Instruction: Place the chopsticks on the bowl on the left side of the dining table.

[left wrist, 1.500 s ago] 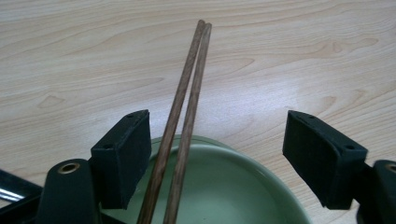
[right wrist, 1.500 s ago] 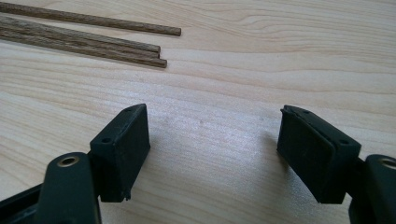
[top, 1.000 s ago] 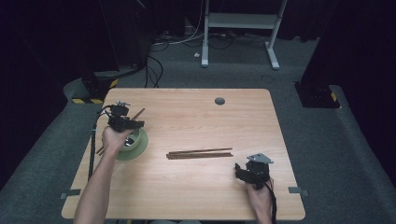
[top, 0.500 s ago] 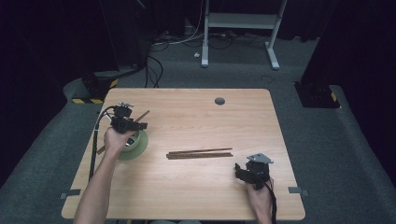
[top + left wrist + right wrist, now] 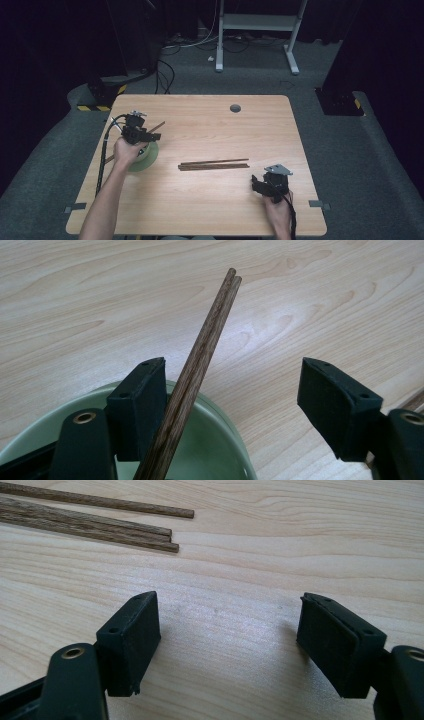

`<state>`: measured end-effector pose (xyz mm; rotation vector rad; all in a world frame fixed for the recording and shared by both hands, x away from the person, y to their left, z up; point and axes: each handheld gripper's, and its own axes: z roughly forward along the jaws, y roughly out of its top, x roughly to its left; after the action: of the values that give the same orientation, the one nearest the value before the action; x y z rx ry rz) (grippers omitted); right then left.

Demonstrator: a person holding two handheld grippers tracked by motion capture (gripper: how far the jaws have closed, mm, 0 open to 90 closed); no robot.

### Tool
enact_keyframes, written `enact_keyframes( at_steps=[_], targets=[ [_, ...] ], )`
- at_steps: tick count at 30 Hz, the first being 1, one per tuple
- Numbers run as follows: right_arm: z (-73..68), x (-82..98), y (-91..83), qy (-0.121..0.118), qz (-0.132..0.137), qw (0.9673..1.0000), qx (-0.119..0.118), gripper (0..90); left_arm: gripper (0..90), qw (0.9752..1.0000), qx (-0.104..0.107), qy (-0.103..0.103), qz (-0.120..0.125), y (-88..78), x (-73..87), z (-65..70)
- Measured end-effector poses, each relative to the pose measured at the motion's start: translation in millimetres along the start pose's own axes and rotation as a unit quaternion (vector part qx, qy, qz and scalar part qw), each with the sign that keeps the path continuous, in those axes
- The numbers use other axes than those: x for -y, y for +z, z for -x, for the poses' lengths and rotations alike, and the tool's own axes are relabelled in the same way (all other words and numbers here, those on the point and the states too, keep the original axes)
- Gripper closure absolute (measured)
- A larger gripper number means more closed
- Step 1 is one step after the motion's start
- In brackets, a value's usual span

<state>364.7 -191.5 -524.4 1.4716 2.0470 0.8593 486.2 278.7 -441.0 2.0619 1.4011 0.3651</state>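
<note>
Left gripper over green bowl, fingers wide, nothing clamped.
Two dark wooden chopsticks lean on bowl rim beside one finger; right gripper wide open, empty.

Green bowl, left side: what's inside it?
A pair of brown chopsticks lies across the green bowl, leaning over its rim between the left gripper's open fingers. The gripper hides the bowl's bottom.

One green bowl near the table's left edge, two sticks leaning in it, three sticks flat mid-table, two grippers
</note>
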Motion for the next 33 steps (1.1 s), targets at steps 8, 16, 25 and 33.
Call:
enact_keyframes(
  at_steps=[8,16,25,33],
  targets=[
    [0.0,0.0,0.0,0.000,0.000,1.0000,0.000,24.7,28.6,0.9999,0.006,0.008,-0.005,-1.8,1.0,3.5],
    [0.0,0.0,0.0,0.000,0.000,1.0000,0.000,24.7,30.2,0.9999,0.010,0.010,-0.004,-3.8,7.1,4.8],
    [0.0,0.0,0.0,0.000,0.000,1.0000,0.000,24.7,30.9,0.9997,0.015,0.017,-0.004,-7.2,11.0,7.8],
    [0.0,0.0,0.0,0.000,0.000,1.0000,0.000,24.7,29.5,0.9997,0.013,0.022,0.002,-9.6,10.5,12.2]
  ],
)
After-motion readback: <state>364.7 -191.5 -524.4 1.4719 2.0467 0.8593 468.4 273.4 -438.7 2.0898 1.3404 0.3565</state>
